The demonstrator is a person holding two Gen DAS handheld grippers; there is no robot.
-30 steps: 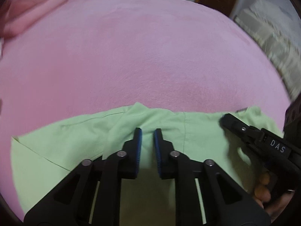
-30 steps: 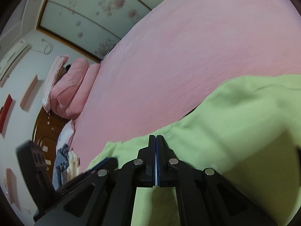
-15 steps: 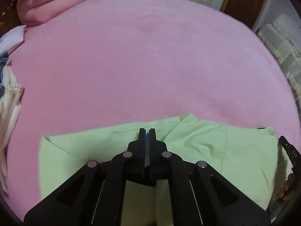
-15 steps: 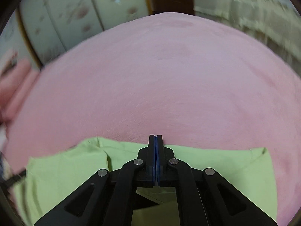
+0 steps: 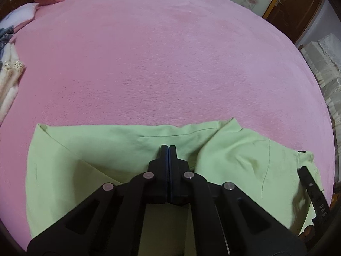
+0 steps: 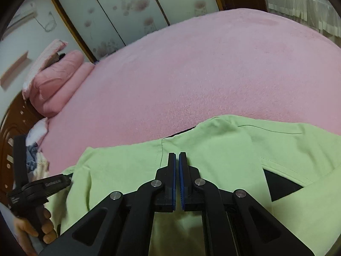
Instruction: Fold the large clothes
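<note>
Your light green garment (image 5: 132, 149) lies flat across the lower part of both frames on the fuzzy pink blanket (image 5: 159, 64); it looks thin, soft and limp, so expect it to sag. Take it at a hemmed edge or corner. Your left gripper (image 5: 168, 149) is closed on nothing; your right gripper (image 6: 177, 156) shows a slit, empty.

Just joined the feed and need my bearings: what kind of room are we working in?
Most likely a bedroom. The green garment lies on a wide bed under a pink blanket, with pink pillows against a carved wooden headboard, and sliding doors with a flower pattern behind.
</note>
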